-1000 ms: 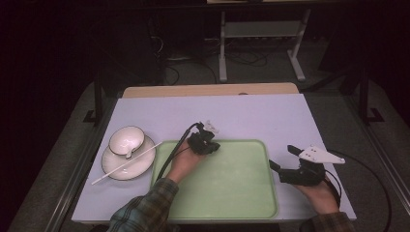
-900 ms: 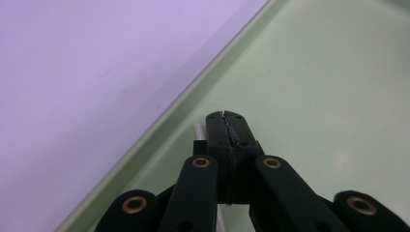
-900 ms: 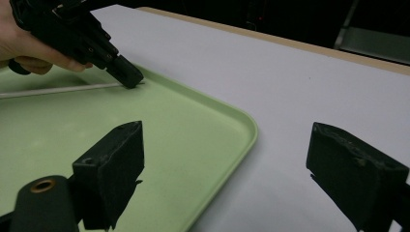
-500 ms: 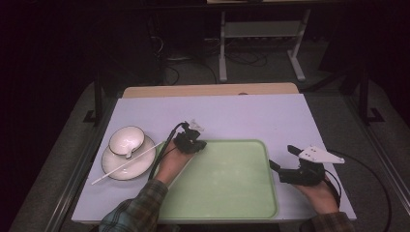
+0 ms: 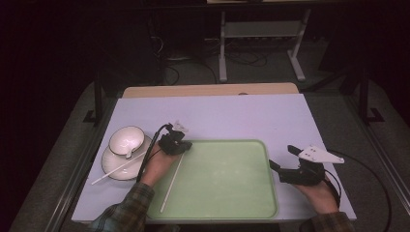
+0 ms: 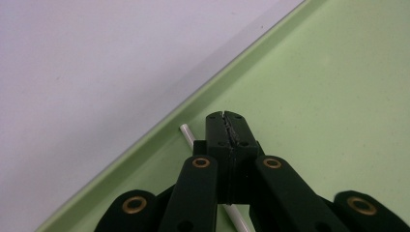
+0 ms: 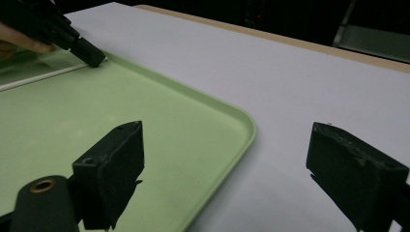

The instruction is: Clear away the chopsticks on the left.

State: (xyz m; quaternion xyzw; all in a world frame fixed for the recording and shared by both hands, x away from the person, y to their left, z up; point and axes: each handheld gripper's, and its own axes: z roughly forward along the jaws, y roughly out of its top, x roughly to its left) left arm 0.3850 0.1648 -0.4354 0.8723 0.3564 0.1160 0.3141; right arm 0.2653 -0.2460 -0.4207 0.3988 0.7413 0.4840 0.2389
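The left gripper (image 5: 180, 145) sits over the far left corner of the green tray (image 5: 232, 193). Its jaws are closed tight against each other. In the left gripper view a white chopstick (image 6: 187, 132) lies on the tray floor just inside the rim, passing beneath the closed jaws; its tip shows to the left of them and another part shows below them. The pads meet with no gap, and the stick lies beside and under them, so the jaws grip nothing.

In the high view the same chopstick (image 5: 172, 182) lies on the left part of the tray, running from beside the left gripper toward the near left edge.

A second chopstick (image 5: 116, 170) rests across a white plate (image 5: 110, 166) on the desk (image 5: 232, 116), left of the tray, with its near end over the plate rim. A white bowl (image 5: 126, 141) stands on the far part of that plate.

The right gripper (image 5: 285, 162) is held at the right edge of the tray. Its jaws stand wide open and empty. In the right gripper view one jaw is over the tray floor and the other over the bare desk, with the tray's rounded corner (image 7: 246, 126) between them.
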